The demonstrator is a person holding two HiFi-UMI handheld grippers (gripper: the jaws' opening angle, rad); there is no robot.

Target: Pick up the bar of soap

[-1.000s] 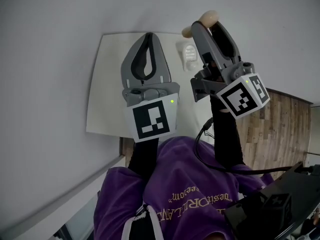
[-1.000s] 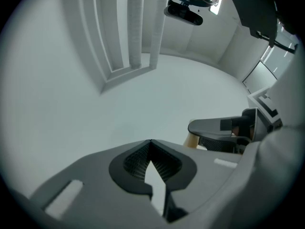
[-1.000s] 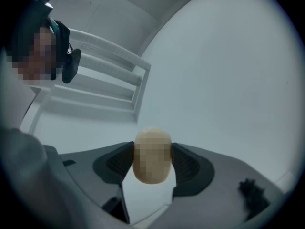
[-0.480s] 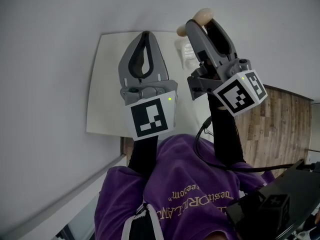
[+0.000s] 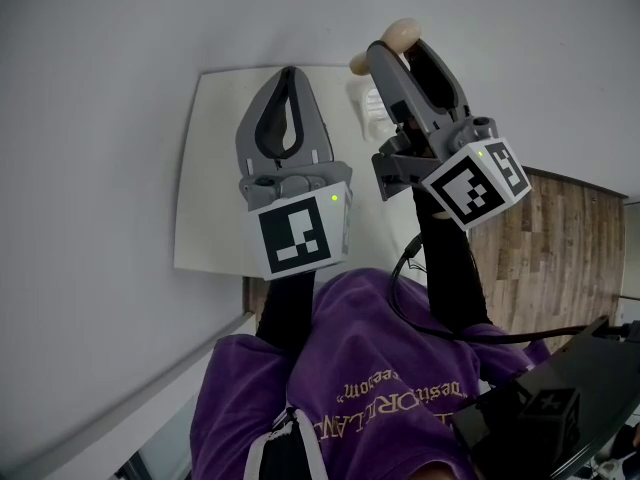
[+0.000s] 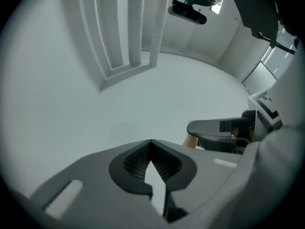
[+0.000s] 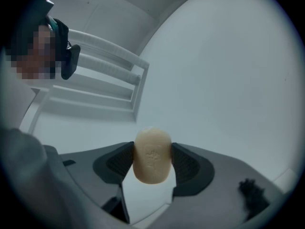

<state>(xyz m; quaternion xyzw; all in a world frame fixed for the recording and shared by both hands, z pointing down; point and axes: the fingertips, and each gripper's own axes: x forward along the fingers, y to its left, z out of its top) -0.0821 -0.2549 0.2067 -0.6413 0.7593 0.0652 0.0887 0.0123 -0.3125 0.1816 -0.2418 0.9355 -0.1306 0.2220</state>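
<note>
One bar of soap (image 7: pixel 152 155), cream, rounded and faintly stamped, is pinched in the right gripper (image 5: pixel 400 56) at 1 o'clock, clear of the white table (image 5: pixel 215 168). At its 9 o'clock, the left gripper (image 6: pixel 150 143) has its jaws pressed together, empty. Two grippers, one clear dish (image 5: pixel 366 104).

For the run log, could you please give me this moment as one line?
right gripper: shut on soap, held clear of table | left gripper: shut, empty

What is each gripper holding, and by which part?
The right gripper clamps the bar of soap across its middle, one jaw on each side. The left gripper is shut, holding nothing.
</note>
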